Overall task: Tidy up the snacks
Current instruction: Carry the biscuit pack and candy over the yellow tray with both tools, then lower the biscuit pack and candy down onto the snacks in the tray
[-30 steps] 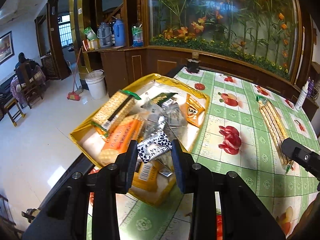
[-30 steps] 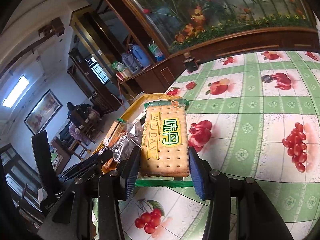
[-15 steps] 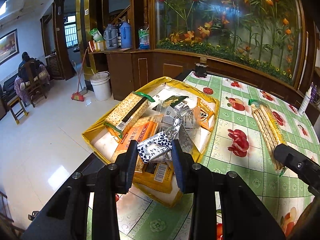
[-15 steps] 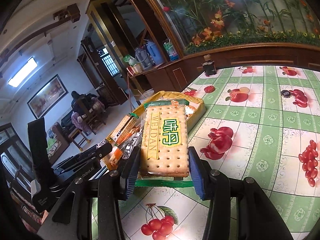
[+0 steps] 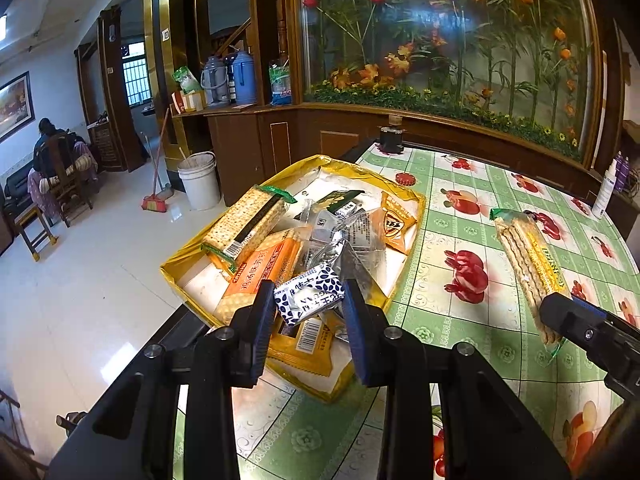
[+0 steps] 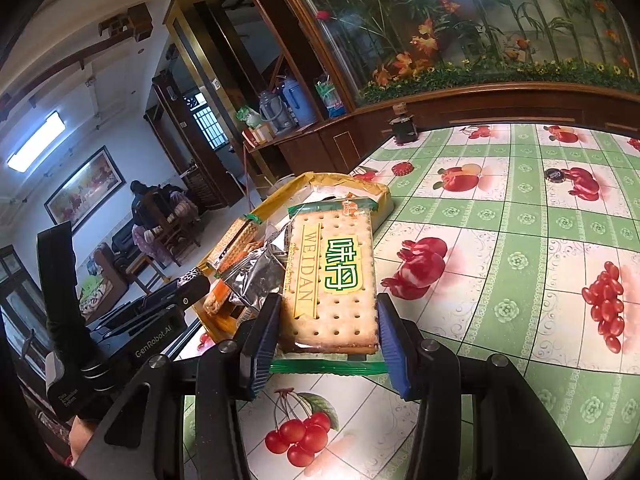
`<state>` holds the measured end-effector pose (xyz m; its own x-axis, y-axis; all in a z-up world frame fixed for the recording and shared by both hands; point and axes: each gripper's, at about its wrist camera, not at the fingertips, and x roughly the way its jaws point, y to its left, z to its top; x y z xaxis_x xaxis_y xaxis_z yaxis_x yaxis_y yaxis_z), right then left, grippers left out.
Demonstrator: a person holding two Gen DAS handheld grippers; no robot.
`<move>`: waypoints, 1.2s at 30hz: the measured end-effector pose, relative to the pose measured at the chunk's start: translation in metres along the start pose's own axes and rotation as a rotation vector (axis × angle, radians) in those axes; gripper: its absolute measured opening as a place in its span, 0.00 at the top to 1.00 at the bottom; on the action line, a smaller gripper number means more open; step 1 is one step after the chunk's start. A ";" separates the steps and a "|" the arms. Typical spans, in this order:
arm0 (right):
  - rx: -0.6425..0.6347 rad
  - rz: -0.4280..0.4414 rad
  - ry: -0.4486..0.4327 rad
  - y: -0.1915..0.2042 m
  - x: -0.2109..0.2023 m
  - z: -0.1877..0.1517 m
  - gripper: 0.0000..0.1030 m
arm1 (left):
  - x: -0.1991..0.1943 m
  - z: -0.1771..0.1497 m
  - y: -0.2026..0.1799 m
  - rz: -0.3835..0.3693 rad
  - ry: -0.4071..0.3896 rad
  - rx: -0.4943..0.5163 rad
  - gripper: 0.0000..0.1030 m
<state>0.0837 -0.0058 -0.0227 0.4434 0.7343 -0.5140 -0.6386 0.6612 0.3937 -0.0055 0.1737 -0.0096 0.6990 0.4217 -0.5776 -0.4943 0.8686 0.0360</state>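
Observation:
My left gripper (image 5: 309,303) is shut on a small white snack packet with dark blue spots (image 5: 309,298), held above the near end of a yellow tray (image 5: 412,200). The tray holds several snacks: a cracker pack (image 5: 246,224), an orange biscuit pack (image 5: 264,268), silver wrappers and an orange sachet (image 5: 394,224). My right gripper (image 6: 326,322) is shut on a long WEIDAN cracker pack (image 6: 334,276), held above the table to the right of the tray (image 6: 384,200). That pack shows edge-on in the left wrist view (image 5: 528,264).
The table has a green and white fruit-print cloth (image 5: 460,248). A small dark jar (image 5: 391,136) stands at its far edge and a white spray bottle (image 5: 606,190) at far right. The table's left edge drops to a tiled floor with a bucket (image 5: 199,180).
Both grippers have risen and pulled back a little from the tray, each still holding its snack. The tray looks farther off in both views.

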 end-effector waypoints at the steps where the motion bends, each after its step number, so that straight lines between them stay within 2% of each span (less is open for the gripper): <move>1: -0.001 0.000 -0.002 0.000 -0.001 0.000 0.54 | -0.001 0.000 -0.001 -0.001 -0.002 0.001 0.69; 23: -0.025 0.011 -0.017 0.006 -0.006 -0.001 0.54 | -0.012 0.000 -0.003 -0.012 -0.025 0.009 0.69; 36: -0.051 -0.048 0.012 0.004 -0.007 -0.012 0.54 | -0.026 -0.003 -0.006 -0.043 -0.055 0.026 0.69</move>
<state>0.0704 -0.0103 -0.0261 0.4664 0.7001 -0.5407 -0.6485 0.6863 0.3293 -0.0218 0.1564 0.0025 0.7470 0.3964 -0.5338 -0.4498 0.8925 0.0334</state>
